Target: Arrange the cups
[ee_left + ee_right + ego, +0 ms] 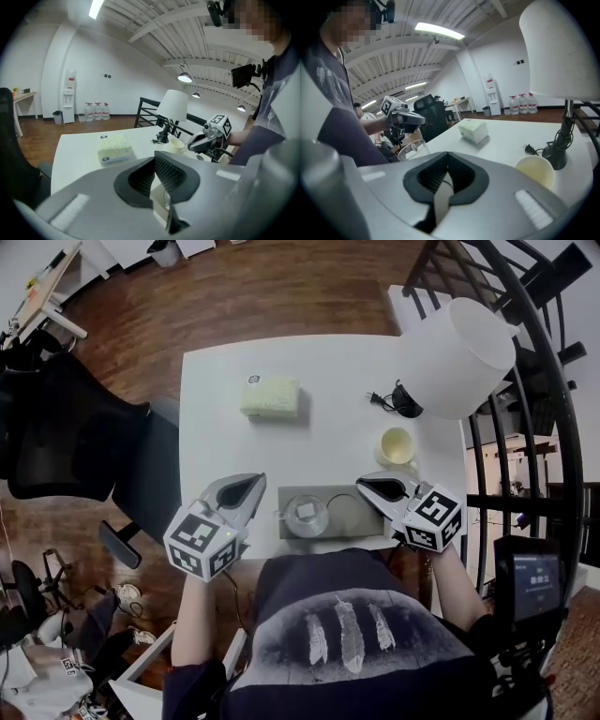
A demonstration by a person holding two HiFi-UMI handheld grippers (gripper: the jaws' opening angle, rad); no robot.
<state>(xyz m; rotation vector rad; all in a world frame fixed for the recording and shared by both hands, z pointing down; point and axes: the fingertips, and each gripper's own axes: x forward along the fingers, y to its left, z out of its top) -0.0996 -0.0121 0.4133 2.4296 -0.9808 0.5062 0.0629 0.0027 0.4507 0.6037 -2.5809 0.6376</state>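
A clear glass cup [307, 515] stands on a grey mat [361, 519] at the table's near edge. Behind it to the right, a pale yellow cup [397, 444] sits on the white table [216, 437]. My left gripper [255, 480] hovers just left of the mat with its jaws shut and nothing in them. To the mat's right, my right gripper [364, 486] is likewise shut and empty. In the right gripper view the glass cup [411, 149] is at the left and the yellow cup [536, 169] at the right. The yellow cup [177, 144] also shows in the left gripper view.
A pale green tissue box [270, 397] lies at mid-table. A lamp with a large white shade [459, 357], black base and plug cord stands at the far right corner. A black office chair [84, 442] is left of the table; a dark railing [525, 427] runs along its right.
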